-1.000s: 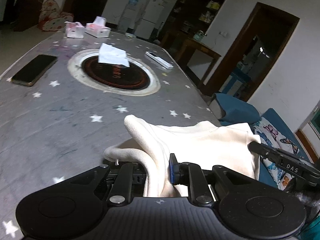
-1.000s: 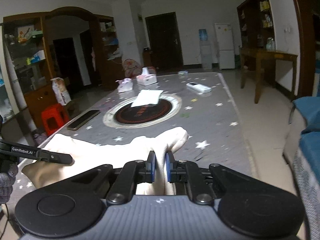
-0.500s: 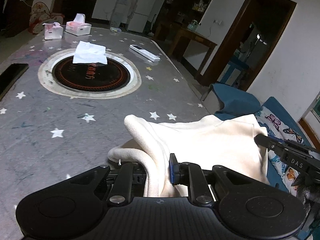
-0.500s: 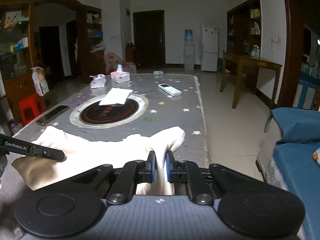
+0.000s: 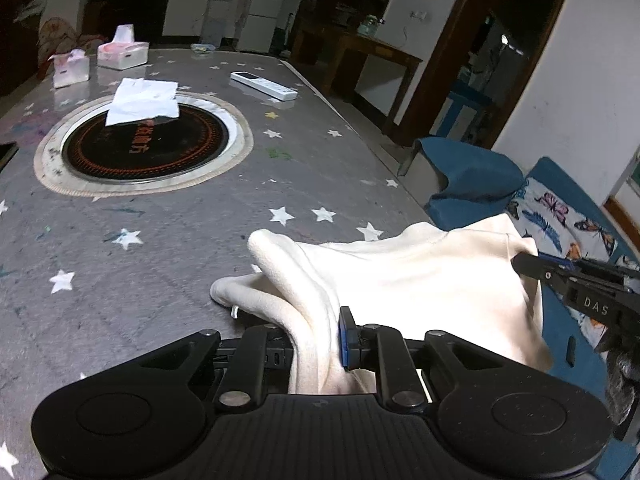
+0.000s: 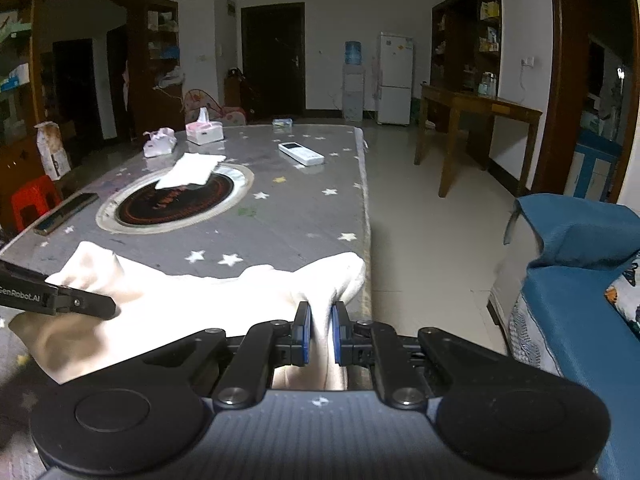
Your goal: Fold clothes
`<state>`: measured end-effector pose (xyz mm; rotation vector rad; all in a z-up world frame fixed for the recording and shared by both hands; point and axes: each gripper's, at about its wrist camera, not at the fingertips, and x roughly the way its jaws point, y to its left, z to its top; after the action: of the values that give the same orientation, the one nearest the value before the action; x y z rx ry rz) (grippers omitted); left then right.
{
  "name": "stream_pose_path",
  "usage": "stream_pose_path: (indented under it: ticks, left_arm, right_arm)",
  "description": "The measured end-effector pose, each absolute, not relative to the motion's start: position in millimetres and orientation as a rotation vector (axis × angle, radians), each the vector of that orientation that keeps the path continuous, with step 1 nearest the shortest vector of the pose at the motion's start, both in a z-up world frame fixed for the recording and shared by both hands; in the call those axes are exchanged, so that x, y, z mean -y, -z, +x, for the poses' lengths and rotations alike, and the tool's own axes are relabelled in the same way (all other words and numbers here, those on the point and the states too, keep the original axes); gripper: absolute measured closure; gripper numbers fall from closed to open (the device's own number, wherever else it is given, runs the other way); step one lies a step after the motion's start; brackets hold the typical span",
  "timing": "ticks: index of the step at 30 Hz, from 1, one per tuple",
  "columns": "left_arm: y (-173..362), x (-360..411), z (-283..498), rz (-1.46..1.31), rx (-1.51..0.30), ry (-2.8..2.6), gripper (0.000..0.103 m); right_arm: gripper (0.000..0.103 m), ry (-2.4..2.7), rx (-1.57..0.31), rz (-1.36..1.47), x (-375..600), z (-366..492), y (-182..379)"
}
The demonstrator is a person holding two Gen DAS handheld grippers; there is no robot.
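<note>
We hold cream garment (image 5: 420, 280) taut: left claw (image 5: 316, 340), right claw (image 6: 320, 334) each pinch edge, readying fold over desk (image 5: 180, 232).

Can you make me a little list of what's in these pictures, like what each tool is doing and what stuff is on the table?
left tool: shut on the cream fleece garment
right tool: shut on the same garment's other edge
garment: bunched, stretched between both tools at the near table end
table: grey star-patterned tabletop with a round black cooktop
on the cooktop: white tissue
further back: white remote control, two pink tissue packs
</note>
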<state>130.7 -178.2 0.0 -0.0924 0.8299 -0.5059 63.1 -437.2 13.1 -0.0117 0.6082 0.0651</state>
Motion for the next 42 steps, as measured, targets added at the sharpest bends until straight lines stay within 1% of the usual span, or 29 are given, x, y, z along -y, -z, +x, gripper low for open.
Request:
stream_pose_path:
  ticks: [9,15,18,21,23,25,26,27,29,30,32,33,42]
  left_arm:
    - [7.8,189.5,132.2,-0.027,-0.834,0.494,0.085]
    - [13.8,191.8,131.7,0.005,-0.834,0.481,0.082]
    - [16.0,192.7,131.6,0.019,-0.832,0.476,0.080]
    - [17.4,192.7,131.2,0.022,-0.829,0.477,0.081]
    - [18.0,193.3,129.9,0.034,-0.821,0.481,0.082]
    - [18.7,193.6,129.1,0.042,-0.815,0.481,0.083]
    - [19.0,193.6,128.8,0.044,-0.814,0.481,0.083]
    - [19.0,193.6,128.3,0.045,-0.813,0.481,0.083]
    - [19.1,193.4,127.1,0.051,-0.809,0.481,0.083]
    - [19.2,193.2,126.5,0.054,-0.807,0.481,0.083]
    - [19.7,192.4,124.8,0.060,-0.804,0.479,0.083]
    - [19.8,191.7,124.2,0.060,-0.804,0.477,0.083]
    - [19.8,180.8,121.0,0.063,-0.802,0.471,0.083]
  right_arm:
    - [0.094,-0.037,-0.638,-0.018,444.5,68.4,2.8]
    - [0.093,-0.021,-0.666,-0.052,443.7,72.2,14.5]
    - [0.092,-0.012,-0.674,-0.057,443.3,74.3,19.0]
    - [0.091,0.013,-0.680,-0.061,444.2,75.6,20.5]
    - [0.080,0.025,-0.678,-0.067,444.6,74.3,20.7]
    - [0.077,0.033,-0.675,-0.074,444.7,72.2,20.6]
    - [0.071,0.034,-0.673,-0.079,444.1,71.1,20.6]
    - [0.067,0.035,-0.672,-0.083,443.5,70.0,20.5]
    - [0.058,0.026,-0.669,-0.087,439.7,68.1,20.5]
    - [0.056,0.018,-0.667,-0.088,437.3,66.9,20.5]
    - [0.043,0.006,-0.663,-0.092,432.2,65.0,20.3]
    - [0.041,0.000,-0.661,-0.093,429.6,63.9,20.4]
    - [0.041,-0.082,-0.659,-0.071,405.2,53.7,23.6]
